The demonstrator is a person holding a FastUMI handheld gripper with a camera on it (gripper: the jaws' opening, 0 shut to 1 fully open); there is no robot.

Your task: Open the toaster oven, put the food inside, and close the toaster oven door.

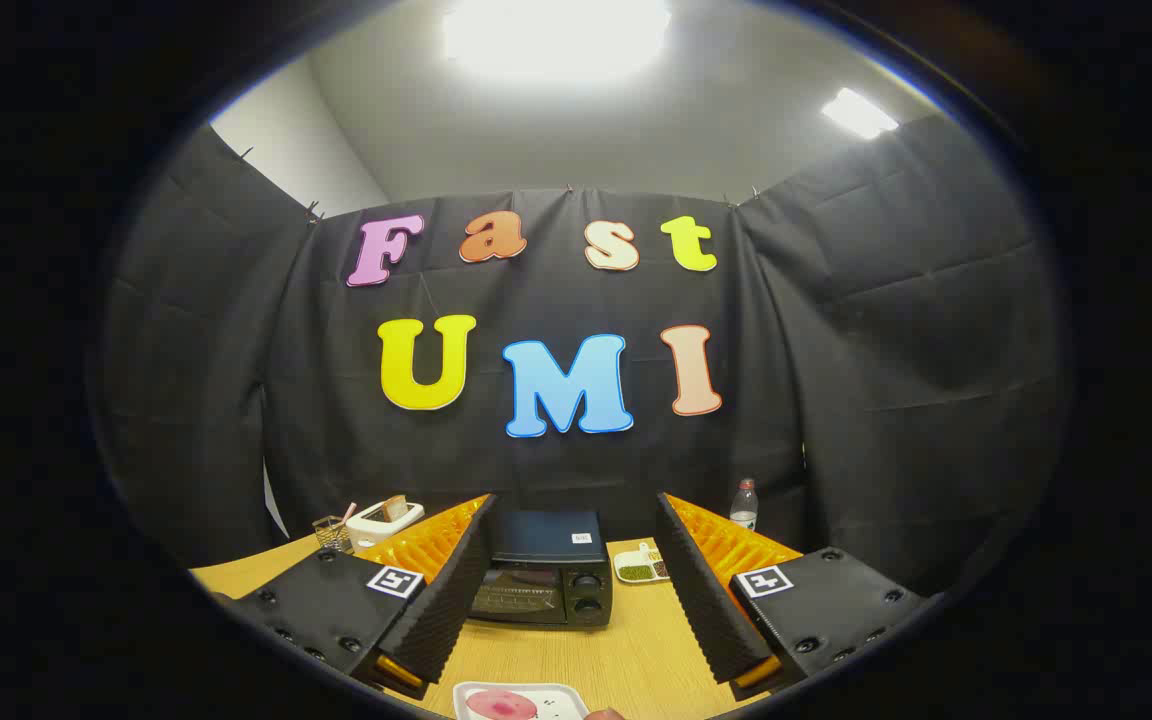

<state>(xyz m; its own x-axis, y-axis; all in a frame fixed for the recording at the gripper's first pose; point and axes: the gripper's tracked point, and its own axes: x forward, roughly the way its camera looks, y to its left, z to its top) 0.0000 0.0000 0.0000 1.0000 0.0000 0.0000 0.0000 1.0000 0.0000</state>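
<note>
A small black toaster oven [546, 580] stands on the wooden table [636, 650] beyond my fingers, its glass door closed and two knobs on its right side. My gripper [571, 590] is open, held above the table, with the oven seen through the wide gap between the two fingers. Close below the fingers lies a white plate [521, 702] with a pink round piece of food [501, 705] on it. Nothing is held between the fingers.
A white divided dish [639, 567] with green and dark food sits right of the oven. A white toaster [384, 520] with bread and a wire cup [333, 533] stand at the back left. A plastic bottle [744, 505] stands at the back right.
</note>
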